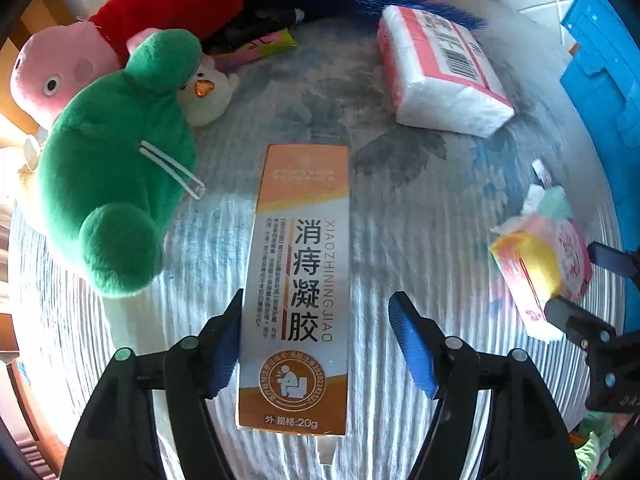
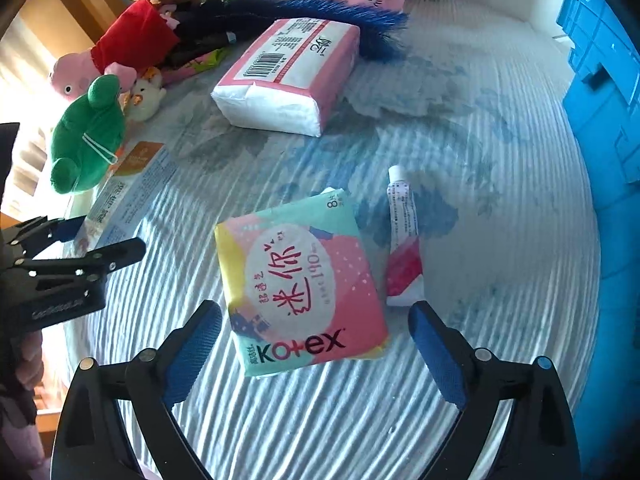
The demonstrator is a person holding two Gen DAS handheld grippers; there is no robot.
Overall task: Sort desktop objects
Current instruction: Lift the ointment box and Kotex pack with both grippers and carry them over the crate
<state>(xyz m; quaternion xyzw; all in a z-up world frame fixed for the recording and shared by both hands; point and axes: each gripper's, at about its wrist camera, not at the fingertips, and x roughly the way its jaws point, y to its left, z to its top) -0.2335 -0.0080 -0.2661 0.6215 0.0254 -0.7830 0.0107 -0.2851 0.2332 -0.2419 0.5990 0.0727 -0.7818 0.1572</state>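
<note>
A long orange-and-white medicine box (image 1: 296, 280) lies flat on the striped cloth between the open fingers of my left gripper (image 1: 316, 316); the left finger touches its edge, the right finger stands apart. My right gripper (image 2: 316, 332) is open around a pink Kotex pad pack (image 2: 304, 280) lying flat. A small ointment tube (image 2: 404, 240) lies just right of the pack. The pack (image 1: 540, 264) and the right gripper (image 1: 592, 300) also show in the left wrist view. The left gripper (image 2: 96, 240) and box (image 2: 128, 188) show in the right wrist view.
A green plush (image 1: 120, 160), a pink pig plush (image 1: 52, 76) and a small white chick (image 1: 208, 92) crowd the far left. A pink tissue pack (image 1: 440, 68) and a blue feather duster (image 2: 304, 16) lie at the back. A blue crate (image 2: 608, 120) stands at the right.
</note>
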